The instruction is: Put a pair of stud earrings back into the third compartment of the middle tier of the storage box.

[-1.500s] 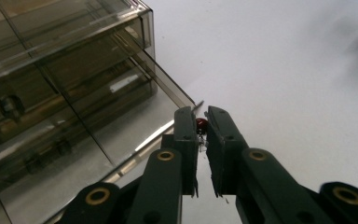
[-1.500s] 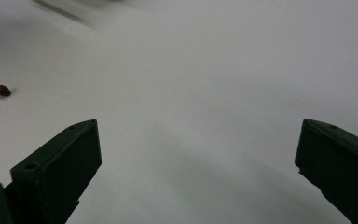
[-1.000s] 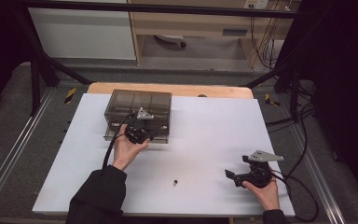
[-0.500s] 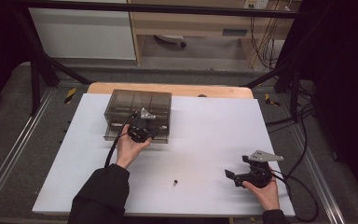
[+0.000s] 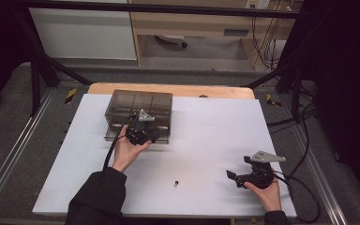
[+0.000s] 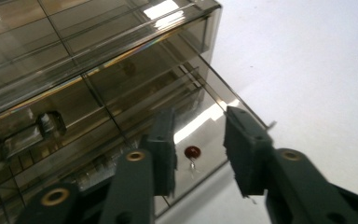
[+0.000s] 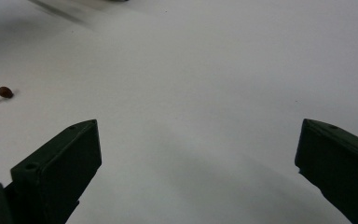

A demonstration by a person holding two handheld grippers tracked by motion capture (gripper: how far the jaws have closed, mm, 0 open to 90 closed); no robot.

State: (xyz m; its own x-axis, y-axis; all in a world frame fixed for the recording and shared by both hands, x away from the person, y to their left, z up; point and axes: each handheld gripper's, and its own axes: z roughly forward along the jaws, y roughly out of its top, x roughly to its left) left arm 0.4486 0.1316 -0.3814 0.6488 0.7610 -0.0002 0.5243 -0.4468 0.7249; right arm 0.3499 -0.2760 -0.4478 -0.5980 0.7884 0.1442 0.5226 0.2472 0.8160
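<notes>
A smoky clear compartment box (image 5: 138, 107) stands at the back left of the white table (image 5: 206, 126). My left gripper (image 5: 146, 136) hovers over the box's front edge. In the left gripper view its jaws (image 6: 200, 123) stand apart above the box (image 6: 74, 74). A small red-brown component (image 6: 192, 151) with thin leads lies in a front compartment, seen through the gap and touched by neither jaw. My right gripper (image 5: 236, 171) rests low near the table's front right, its jaws (image 7: 199, 128) wide apart with nothing between them. Another small brown component (image 5: 176, 182) (image 7: 4, 92) lies loose on the table to its left.
A wooden board edge (image 5: 168, 89) shows behind the white sheet. Metal rails (image 5: 9, 159) run along both sides of the table. Cables (image 5: 304, 140) trail off the right side. Bare white surface spreads between the two hands.
The left hand and its gripper have shifted slightly over the box's front edge. The right gripper and the loose component on the table have stayed in place.
</notes>
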